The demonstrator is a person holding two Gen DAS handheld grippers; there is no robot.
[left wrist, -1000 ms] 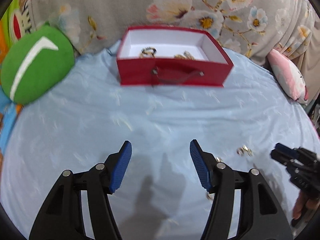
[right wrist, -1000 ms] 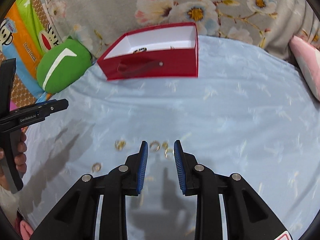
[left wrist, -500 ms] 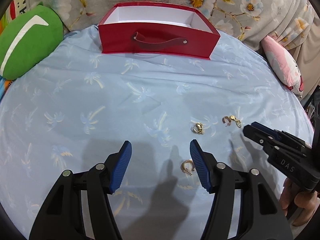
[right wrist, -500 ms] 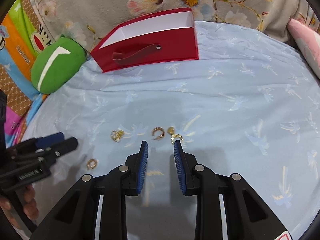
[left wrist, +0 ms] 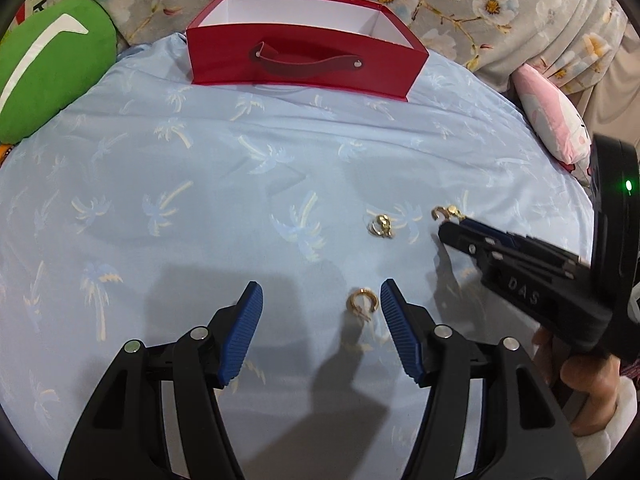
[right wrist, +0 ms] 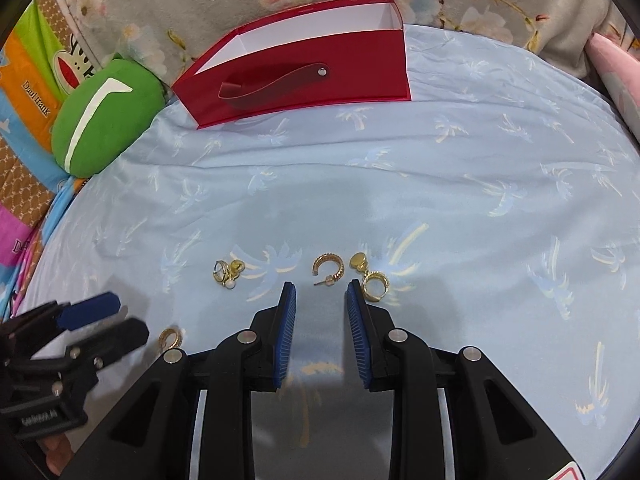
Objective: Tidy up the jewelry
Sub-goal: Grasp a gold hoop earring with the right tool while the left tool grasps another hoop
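The left gripper (left wrist: 321, 304) was held low over the pale blue palm-print cloth (left wrist: 200, 184) with its blue pads spread wide apart and nothing between them. A small gold hoop earring (left wrist: 362, 303) was seen lying on the cloth just inside its right pad (left wrist: 398, 332), apparently not touched. The right gripper (right wrist: 321, 294) was held with its pads parted by a narrower gap, also clamped on nothing. A ribbed gold hoop (right wrist: 329, 269) lay just ahead of that gap, and a gold disc-and-ring piece (right wrist: 370, 278) lay at the tip of its right finger (right wrist: 357, 320); contact could not be judged. A cluster of gold pieces (right wrist: 227, 272) lay farther ahead to its left. The red box (left wrist: 304, 56), open-topped with a strap handle, was placed well beyond both grippers, beside a green cushion (left wrist: 52, 64).
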